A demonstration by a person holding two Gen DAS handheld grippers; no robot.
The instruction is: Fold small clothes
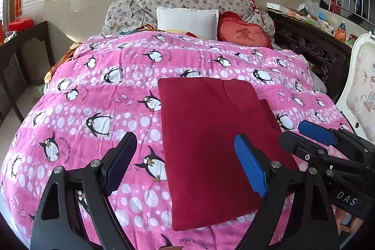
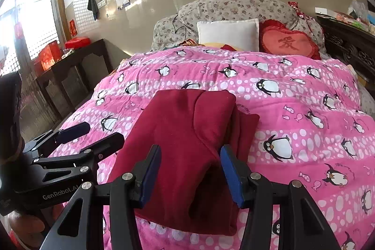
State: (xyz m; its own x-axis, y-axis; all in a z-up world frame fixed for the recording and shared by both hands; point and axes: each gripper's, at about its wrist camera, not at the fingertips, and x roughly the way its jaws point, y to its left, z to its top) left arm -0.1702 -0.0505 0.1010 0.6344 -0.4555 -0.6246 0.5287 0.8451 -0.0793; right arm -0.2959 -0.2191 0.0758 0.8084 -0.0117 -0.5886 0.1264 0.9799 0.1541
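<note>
A dark red garment (image 1: pixel 211 137) lies folded into a rectangle on the pink penguin quilt (image 1: pixel 105 90); it also shows in the right wrist view (image 2: pixel 185 132). My left gripper (image 1: pixel 185 165) is open, above the garment's near left part, holding nothing. My right gripper (image 2: pixel 191 175) is open, its fingers astride the garment's near edge, not clamped on it. The right gripper shows at the right of the left wrist view (image 1: pixel 302 135). The left gripper shows at the left of the right wrist view (image 2: pixel 93 132).
Pillows, a white cushion (image 1: pixel 187 21) and a red heart cushion (image 1: pixel 243 35) lie at the bed's head. A dark carved cabinet (image 1: pixel 311 48) stands on the right, a dark side table (image 2: pixel 72 69) on the left, a white chair (image 1: pixel 361 90) at far right.
</note>
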